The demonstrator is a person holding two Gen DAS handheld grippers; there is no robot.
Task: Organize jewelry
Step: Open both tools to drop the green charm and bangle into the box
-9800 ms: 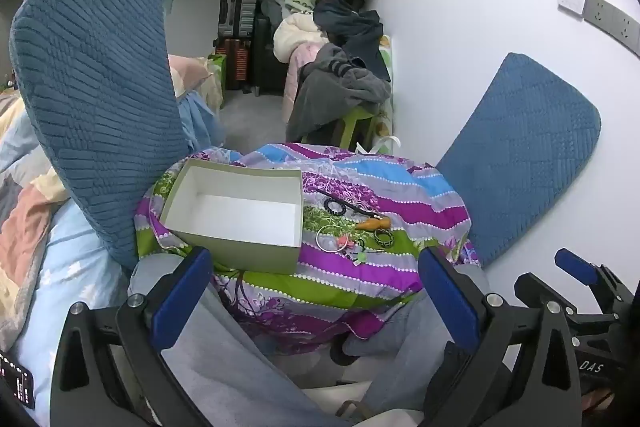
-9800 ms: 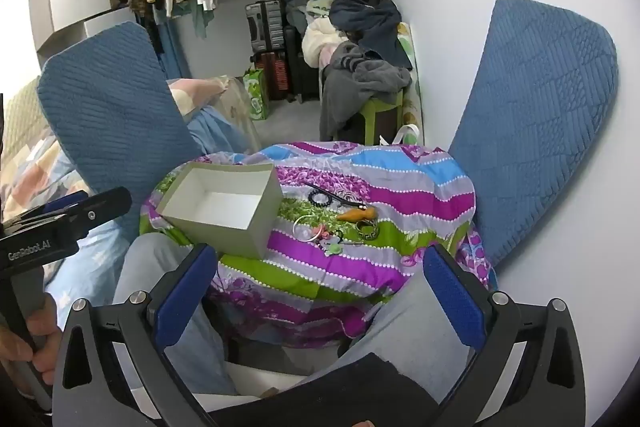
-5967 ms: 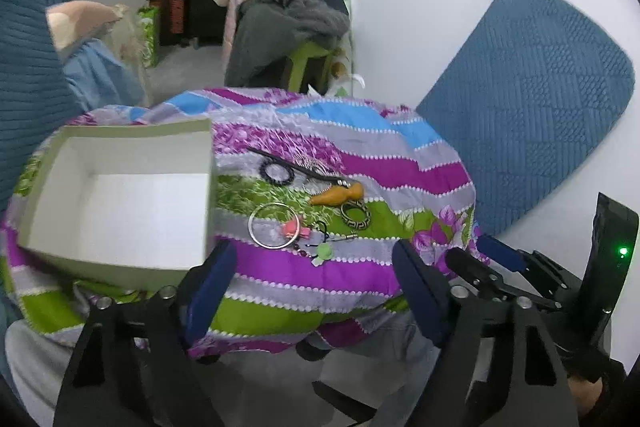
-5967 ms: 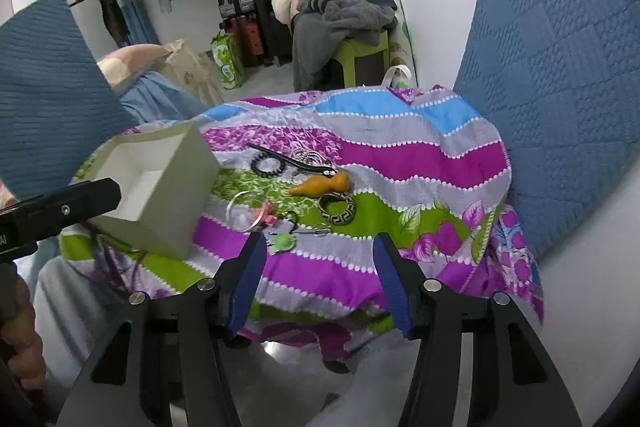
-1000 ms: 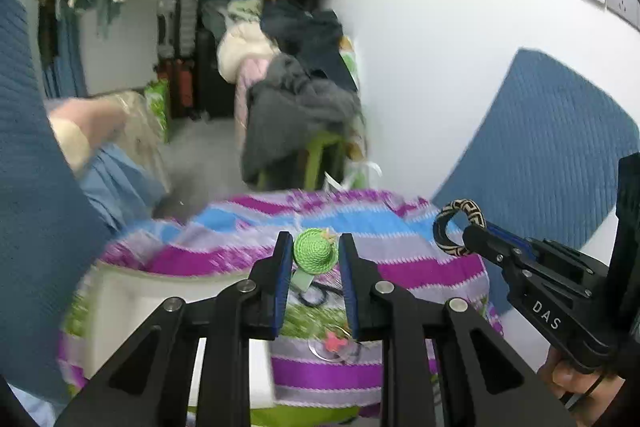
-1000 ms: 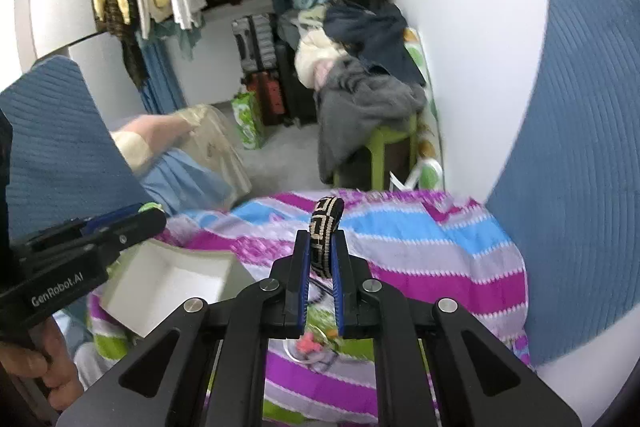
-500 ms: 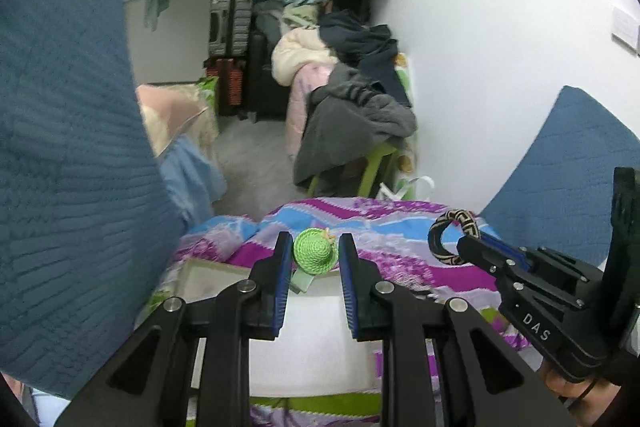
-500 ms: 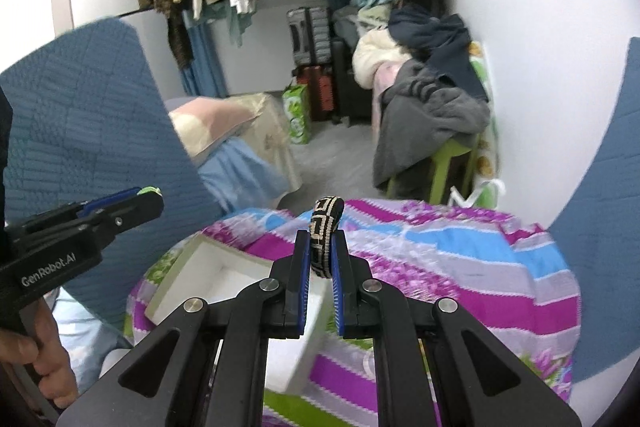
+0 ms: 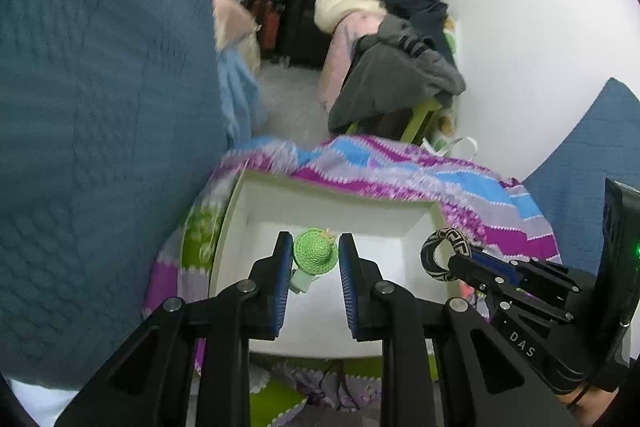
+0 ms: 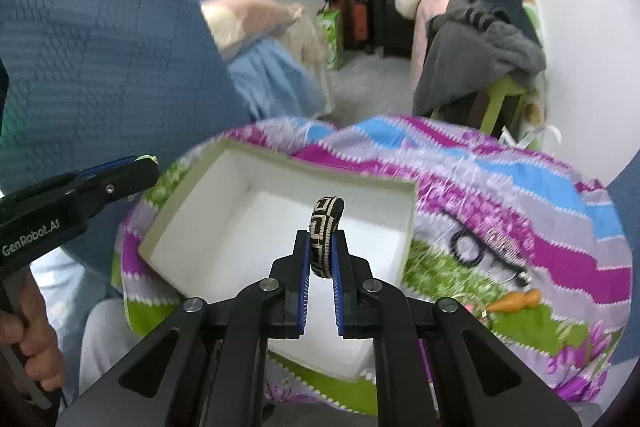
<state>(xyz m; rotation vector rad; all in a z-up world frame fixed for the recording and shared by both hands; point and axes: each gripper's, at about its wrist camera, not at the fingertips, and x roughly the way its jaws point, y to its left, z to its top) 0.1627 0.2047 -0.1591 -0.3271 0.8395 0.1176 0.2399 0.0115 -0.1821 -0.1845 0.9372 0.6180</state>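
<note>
The left hand-held gripper (image 9: pixel 312 259) grasps a small green crocheted hat charm (image 9: pixel 315 256), and the right hand-held gripper (image 10: pixel 321 251) is clenched on a black-and-cream patterned ring (image 10: pixel 325 235) standing upright on edge. Both hang over the open white box (image 10: pixel 394 187), which lies straight below and ahead of their tips on a striped cloth (image 10: pixel 520 183). The left one looks nearer the box's middle. Remaining jewelry (image 10: pixel 488 255) beside the box is blurred, and the charm's underside is hidden

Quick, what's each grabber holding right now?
Left hand-held gripper: shut on the little green hat charm.
Right hand-held gripper: shut on the black-and-cream patterned ring.
</note>
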